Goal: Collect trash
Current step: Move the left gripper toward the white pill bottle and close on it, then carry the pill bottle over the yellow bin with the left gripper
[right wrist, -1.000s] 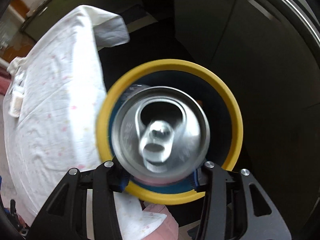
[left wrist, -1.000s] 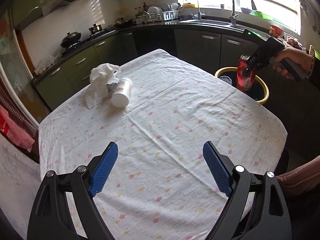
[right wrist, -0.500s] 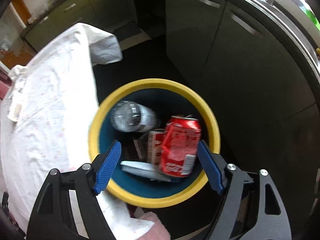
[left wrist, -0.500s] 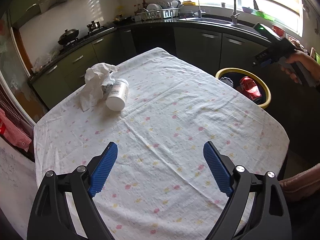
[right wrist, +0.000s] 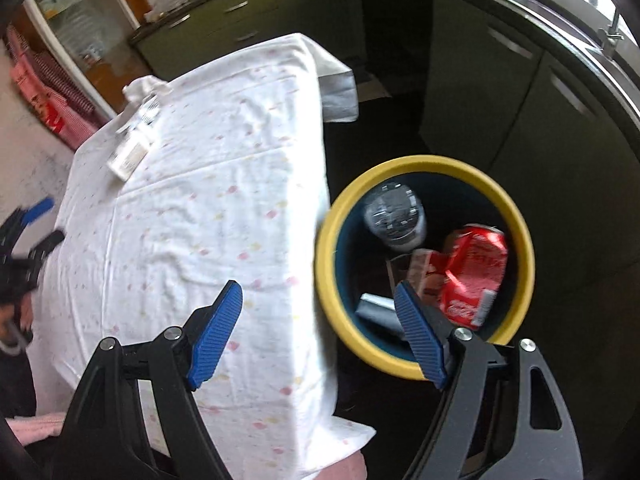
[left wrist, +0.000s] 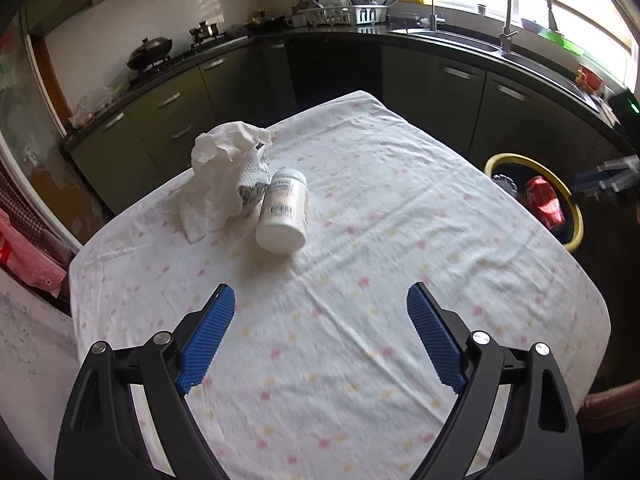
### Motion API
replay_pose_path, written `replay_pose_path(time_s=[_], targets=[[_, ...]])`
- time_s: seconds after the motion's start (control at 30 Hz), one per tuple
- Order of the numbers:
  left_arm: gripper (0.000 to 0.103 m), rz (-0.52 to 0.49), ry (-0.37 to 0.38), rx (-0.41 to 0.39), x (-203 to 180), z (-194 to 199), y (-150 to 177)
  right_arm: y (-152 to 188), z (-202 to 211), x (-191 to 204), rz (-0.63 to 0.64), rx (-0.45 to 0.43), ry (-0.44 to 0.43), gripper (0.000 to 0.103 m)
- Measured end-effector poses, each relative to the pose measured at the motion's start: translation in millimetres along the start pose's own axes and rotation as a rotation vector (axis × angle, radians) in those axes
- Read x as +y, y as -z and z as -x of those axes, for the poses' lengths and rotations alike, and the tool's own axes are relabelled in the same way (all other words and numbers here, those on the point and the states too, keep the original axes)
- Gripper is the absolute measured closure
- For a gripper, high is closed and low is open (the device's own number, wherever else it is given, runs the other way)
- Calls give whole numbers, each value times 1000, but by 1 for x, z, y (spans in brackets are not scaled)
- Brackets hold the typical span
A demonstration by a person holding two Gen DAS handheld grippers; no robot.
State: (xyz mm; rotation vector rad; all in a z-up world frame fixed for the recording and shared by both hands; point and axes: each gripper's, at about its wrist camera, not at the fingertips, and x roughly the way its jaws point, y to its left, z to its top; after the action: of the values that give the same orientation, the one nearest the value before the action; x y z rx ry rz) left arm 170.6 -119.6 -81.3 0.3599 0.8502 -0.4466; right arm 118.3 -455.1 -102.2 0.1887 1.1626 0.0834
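Dropped — our red can [right wrist: 474,272] has left the right tongs [right wrist: 318,334] & now lies in the yellow-rimmed bin [right wrist: 326,240], beside a clear bottle [right wrist: 394,216] & cartons. R tongs spread wide, nothing between them, over the tabletop [right wrist: 208,208] edge next to the bin. L tongs [left wrist: 320,338] released too, hovering over the near edge; white bottle [left wrist: 282,214] lies on its side touching crumpled tissue [left wrist: 224,176] toward the far-left corner.
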Motion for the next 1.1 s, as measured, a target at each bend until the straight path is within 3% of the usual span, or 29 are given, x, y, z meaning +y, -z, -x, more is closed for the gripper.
replay_pose_path(time_s=[0.23, 0.47, 0.63, 0.97, 1.1], targets=[[17, 45, 37, 88, 21, -52, -35, 2, -12, -1, 1, 18, -15, 29], [32, 117, 73, 201, 39, -107, -52, 2, -23, -8, -8, 40, -28, 29], [35, 118, 59, 226, 43, -126, -60, 2, -31, -11, -14, 57, -34, 29], [54, 104, 55, 267, 40, -145, -72, -1, -41, -16, -21, 72, -46, 29], [56, 106, 51, 270, 41, -152, -75, 0, -42, -16, -22, 76, -47, 29]])
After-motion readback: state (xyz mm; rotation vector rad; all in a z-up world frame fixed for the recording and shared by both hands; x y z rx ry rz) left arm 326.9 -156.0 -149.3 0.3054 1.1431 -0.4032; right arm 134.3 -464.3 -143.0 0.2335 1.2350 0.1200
